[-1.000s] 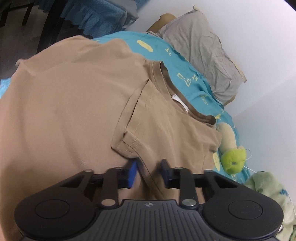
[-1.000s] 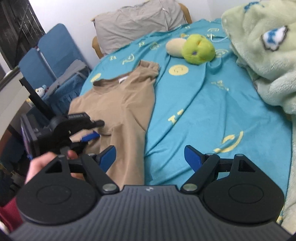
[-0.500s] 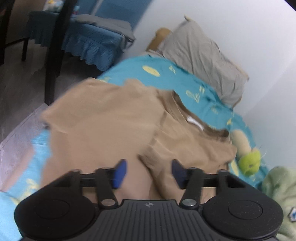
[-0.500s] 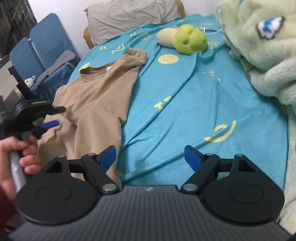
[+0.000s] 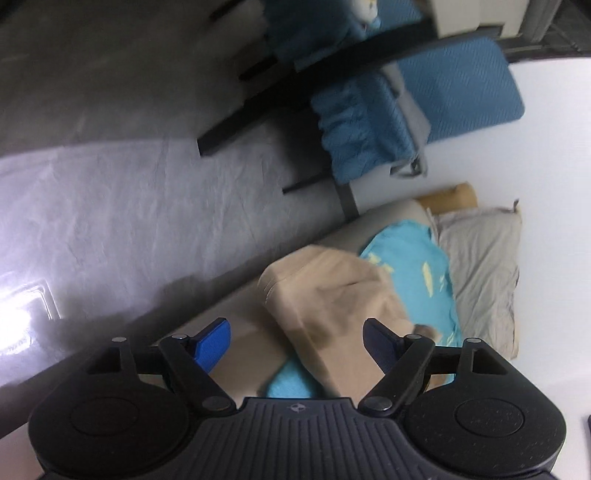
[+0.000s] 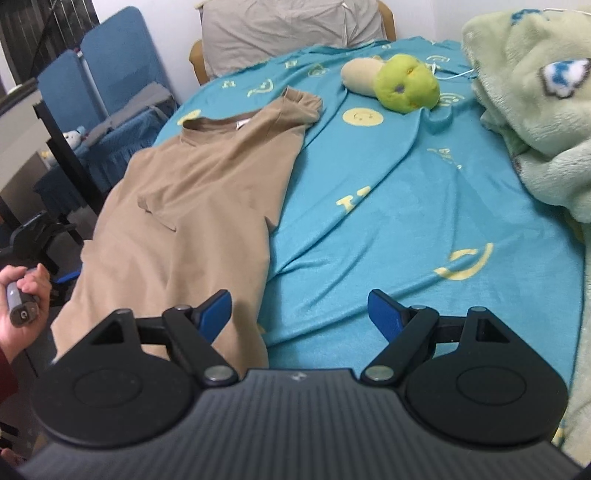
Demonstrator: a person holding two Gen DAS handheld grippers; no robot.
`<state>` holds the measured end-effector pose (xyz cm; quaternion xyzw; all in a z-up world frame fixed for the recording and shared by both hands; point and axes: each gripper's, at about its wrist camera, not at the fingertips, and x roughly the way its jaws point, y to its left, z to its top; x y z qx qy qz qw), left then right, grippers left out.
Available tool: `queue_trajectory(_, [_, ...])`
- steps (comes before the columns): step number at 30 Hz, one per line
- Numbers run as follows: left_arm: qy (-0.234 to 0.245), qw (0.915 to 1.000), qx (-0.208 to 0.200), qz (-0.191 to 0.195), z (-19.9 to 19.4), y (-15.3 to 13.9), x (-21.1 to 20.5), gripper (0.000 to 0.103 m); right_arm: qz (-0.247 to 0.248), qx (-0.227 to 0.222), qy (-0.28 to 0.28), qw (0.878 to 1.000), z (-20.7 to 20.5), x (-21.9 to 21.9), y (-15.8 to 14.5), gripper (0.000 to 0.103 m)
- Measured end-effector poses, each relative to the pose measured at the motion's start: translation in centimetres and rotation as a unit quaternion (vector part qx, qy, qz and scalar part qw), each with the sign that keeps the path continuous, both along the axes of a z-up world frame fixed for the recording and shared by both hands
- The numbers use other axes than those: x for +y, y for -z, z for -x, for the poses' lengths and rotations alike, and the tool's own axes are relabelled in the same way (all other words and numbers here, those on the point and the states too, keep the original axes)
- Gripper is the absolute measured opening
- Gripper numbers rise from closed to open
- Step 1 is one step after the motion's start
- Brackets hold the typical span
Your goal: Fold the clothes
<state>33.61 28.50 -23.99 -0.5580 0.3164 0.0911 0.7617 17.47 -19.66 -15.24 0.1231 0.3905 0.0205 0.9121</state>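
- Plainly, the left tongs stood wide apart with nothing between the blue pads, held off the bed's edge and tilted toward the floor.
- Ahead of the left tongs, a blurred fold of the tan T-shirt hung over the bed's side.
- The right tongs were likewise spread wide and held nothing, hovering above the teal bedsheet.
- The T-shirt lay spread on the sheet ahead of and left of the right tongs, collar pointing away, one sleeve folded in across the chest; its hem reached under the left pad.
- Far ahead lay a green plush toy and a grey pillow; a pale green blanket was heaped to the right.
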Motion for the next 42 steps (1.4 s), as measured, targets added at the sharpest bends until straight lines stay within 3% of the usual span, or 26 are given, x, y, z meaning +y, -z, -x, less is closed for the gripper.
queue_trajectory(4, [0.008, 1.0, -0.002, -0.002, -1.1, 1.6, 0.3, 0.065, 0.015, 0.004, -0.01, 1.0, -1.1, 0.9, 0.8, 0.082])
queue_trajectory(7, [0.002, 1.0, 0.001, -0.001, -2.0, 2.5, 0.3, 0.038, 0.011, 0.014, -0.009, 1.0, -1.7, 0.9, 1.5, 0.082])
queue_trajectory(8, [0.0, 1.0, -0.002, -0.002, -2.3, 2.6, 0.4, 0.019, 0.007, 0.016, -0.006, 1.0, -1.9, 0.8, 1.7, 0.082])
queue_trajectory(10, [-0.003, 0.9998, -0.011, -0.013, -2.9, 2.2, 0.4, 0.011, -0.001, 0.02, 0.0, 1.0, -2.1, 0.6, 2.0, 0.082])
queue_trajectory(12, [-0.004, 0.9968, -0.029, -0.074, -3.1, 0.4, -0.3, 0.008, -0.005, 0.021, 0.004, 1.0, -2.3, 0.5, 2.1, 0.082])
queue_trajectory(15, [0.017, 0.9837, -0.045, -0.173, -3.5, -3.5, -1.9, 0.007, -0.008, 0.019, 0.005, 1.0, -2.4, 0.6, 2.0, 0.082])
queue_trajectory(17, [0.041, 0.9676, -0.067, -0.24, -3.7, -6.7, -3.6, 0.007, -0.015, 0.019, 0.008, 1.0, -2.2, 0.4, 1.8, 0.082])
queue_trajectory(18, [0.055, 0.9556, -0.081, -0.278, -3.7, -8.5, -4.9, 0.007, -0.019, 0.019, 0.01, 1.0, -2.1, 0.3, 1.6, 0.082])
queue_trajectory(21, [0.107, 0.9133, -0.127, -0.372, -3.5, -13.2, -10.3, 0.007, -0.024, 0.015, 0.022, 0.999, -1.7, -0.2, 1.2, 0.082])
queue_trajectory(24, [0.164, 0.8607, -0.175, -0.449, -3.3, -17.6, -16.3, 0.007, -0.024, 0.013, 0.039, 0.999, -1.3, -0.8, 0.8, 0.082])
queue_trajectory(26, [0.216, 0.8266, -0.203, -0.479, -2.9, -19.0, -21.3, 0.007, -0.029, 0.01, 0.052, 0.998, -1.1, -1.4, 0.5, 0.082])
queue_trajectory(28, [0.266, 0.7988, -0.221, -0.492, -2.5, -19.3, -26.3, 0.007, -0.034, 0.006, 0.066, 0.997, -0.9, -2.0, 0.2, 0.082])
queue_trajectory(29, [0.286, 0.7888, -0.226, -0.495, -2.3, -19.0, -28.5, 0.007, -0.035, 0.003, 0.072, 0.997, -0.8, -2.3, 0.0, 0.082])
queue_trajectory(32, [0.339, 0.7666, -0.221, -0.498, -2.2, -16.5, -34.6, 0.007, -0.042, -0.007, 0.092, 0.995, -0.5, -3.3, -0.3, 0.082])
queue_trajectory(37, [0.398, 0.7571, -0.182, -0.485, -2.0, -11.2, -39.2, 0.01, -0.062, -0.007, 0.127, 0.99, -0.5, -5.3, 0.0, 0.082])
queue_trajectory(40, [0.415, 0.761, -0.158, -0.473, -1.0, -9.2, -38.4, 0.026, -0.065, -0.006, 0.131, 0.989, -0.8, -5.7, 0.2, 0.082])
queue_trajectory(42, [0.412, 0.7664, -0.152, -0.469, 0.4, -9.1, -37.2, 0.054, -0.068, -0.008, 0.129, 0.989, -0.9, -5.8, 0.3, 0.082])
